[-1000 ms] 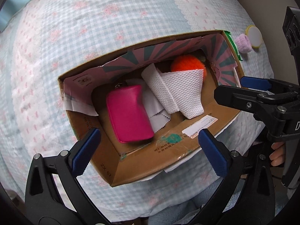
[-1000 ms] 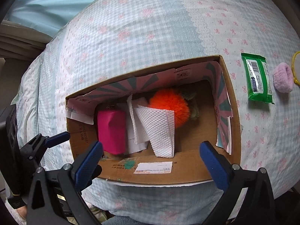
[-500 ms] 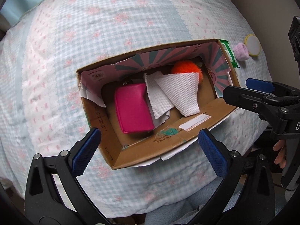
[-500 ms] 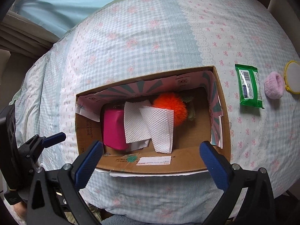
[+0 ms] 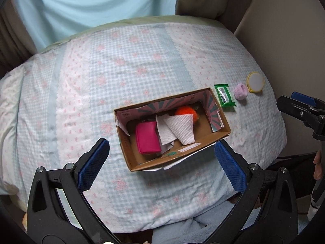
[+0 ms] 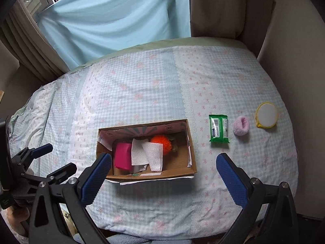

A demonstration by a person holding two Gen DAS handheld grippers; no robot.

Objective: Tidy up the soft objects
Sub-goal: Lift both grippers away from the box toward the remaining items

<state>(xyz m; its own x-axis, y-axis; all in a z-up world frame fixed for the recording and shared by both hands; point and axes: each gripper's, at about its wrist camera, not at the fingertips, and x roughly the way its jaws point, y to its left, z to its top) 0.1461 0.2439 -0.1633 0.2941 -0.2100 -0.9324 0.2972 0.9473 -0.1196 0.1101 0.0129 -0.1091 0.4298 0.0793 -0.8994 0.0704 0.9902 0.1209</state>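
- Ahead of the right tool and off to its right, three things lie loose on the bed in a row: a green wipes packet, a pink fuzzy scrunchie and a round yellow-rimmed pad.
- Straight ahead of that tool, slightly left, sits the cardboard box, already holding a pink pouch, white paper towels and an orange pom-pom.
- Both tools stand wide apart and carry nothing; the left tool hangs over the box's near wall.
- Nearest the box is the wipes packet, just beside its right end wall, apart from it; the packet's long axis runs away from the right tool.
- By my judgement the right tool is the nearer one, and the packet its likely next pick, closing across the short sides.
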